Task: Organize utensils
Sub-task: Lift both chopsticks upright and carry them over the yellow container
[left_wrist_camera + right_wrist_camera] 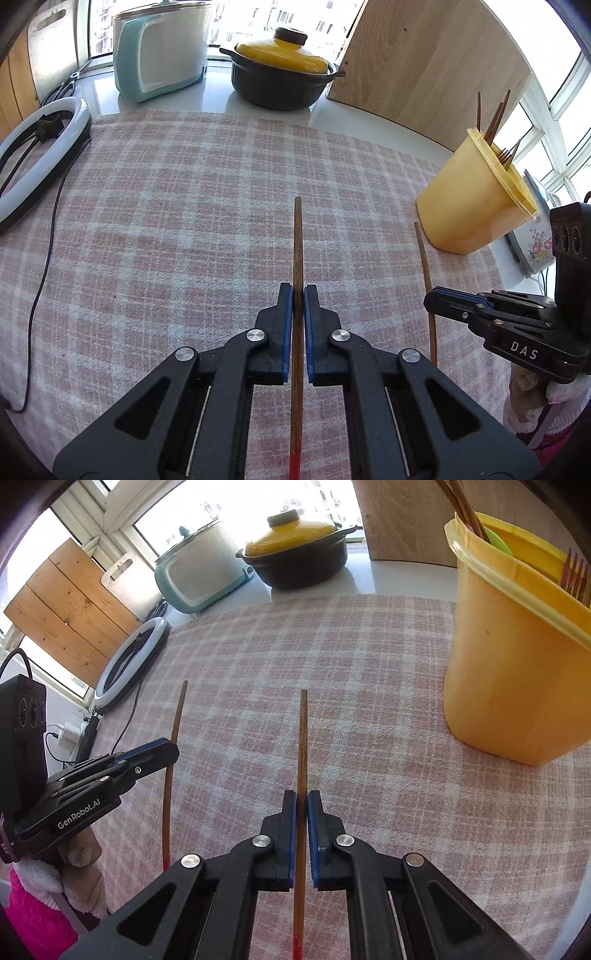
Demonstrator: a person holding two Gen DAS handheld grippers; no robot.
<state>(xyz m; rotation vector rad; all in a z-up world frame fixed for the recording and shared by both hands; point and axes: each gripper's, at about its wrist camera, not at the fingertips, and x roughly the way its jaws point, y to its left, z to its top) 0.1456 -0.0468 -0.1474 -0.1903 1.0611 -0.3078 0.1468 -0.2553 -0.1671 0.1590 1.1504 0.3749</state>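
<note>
Fingers of the left gripper (298,295) are pinching a chopstick (297,243) between the blue pads, its tip sticking out ahead. Right gripper (302,800) is clamping the second chopstick (303,738) likewise. Yellow holder (517,657) is standing ahead-right of the right fingers, on the plaid cloth (184,221).

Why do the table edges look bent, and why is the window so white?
Left wrist view: the fisheye lens curves the cloth's checks and darkens the corners; the windows are blown out by daylight behind the pot. Right wrist view: same bending, the window glare washes out the cooker's top, and the yellow holder looks swollen.
</note>
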